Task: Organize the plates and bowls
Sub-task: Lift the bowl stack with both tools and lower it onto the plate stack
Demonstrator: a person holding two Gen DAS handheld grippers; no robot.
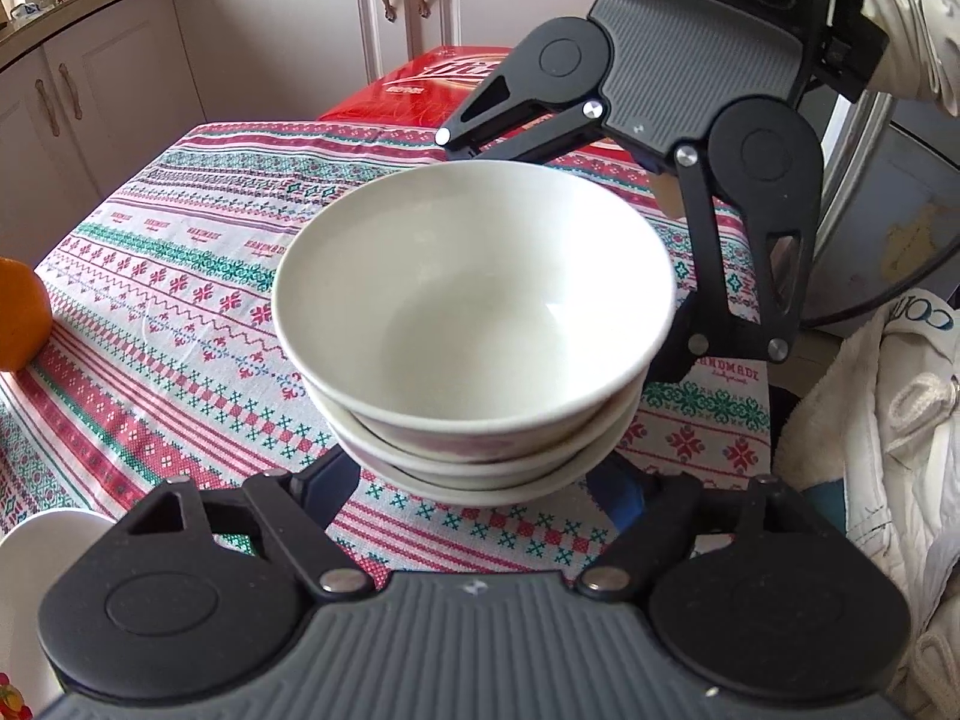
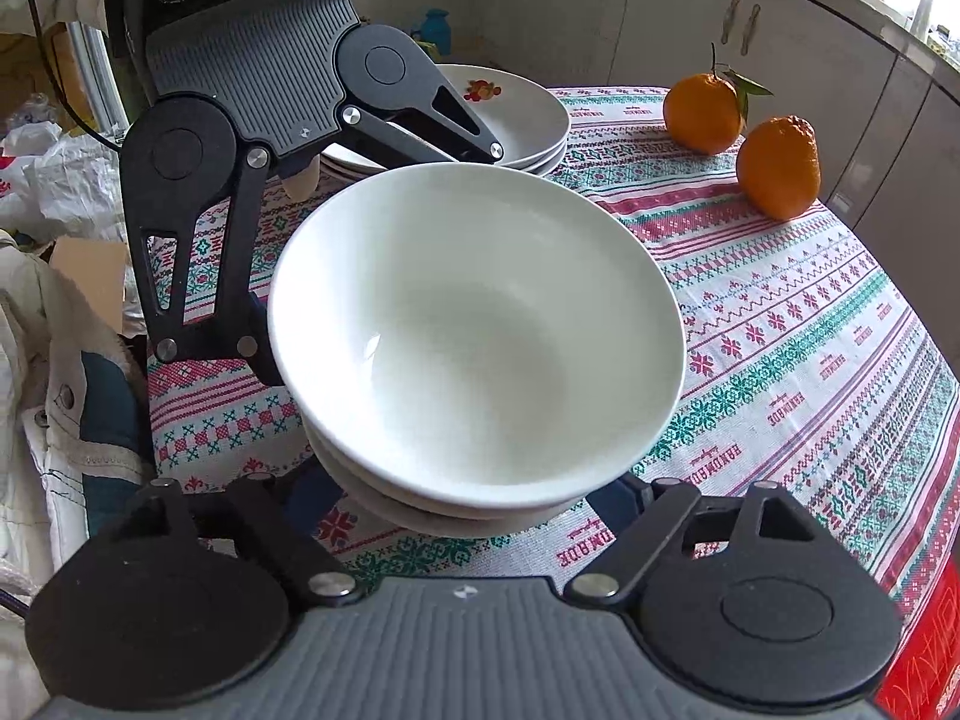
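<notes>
Patterned tablecloth (image 2: 810, 312) carries three nested bowls (image 2: 474, 336) mid-table, my left gripper (image 1: 480, 480) and right gripper (image 2: 474, 498) both spread wide around their base from opposite sides, stacked plates (image 2: 528, 120) and two oranges (image 2: 777, 168) behind, open cloth around.

Both my grippers spread wide, facing each other

My left gripper (image 1: 474, 483) and right gripper (image 2: 474, 495) each have their jaws parted, my white-sleeved arm (image 1: 912, 30) behind the right.
</notes>
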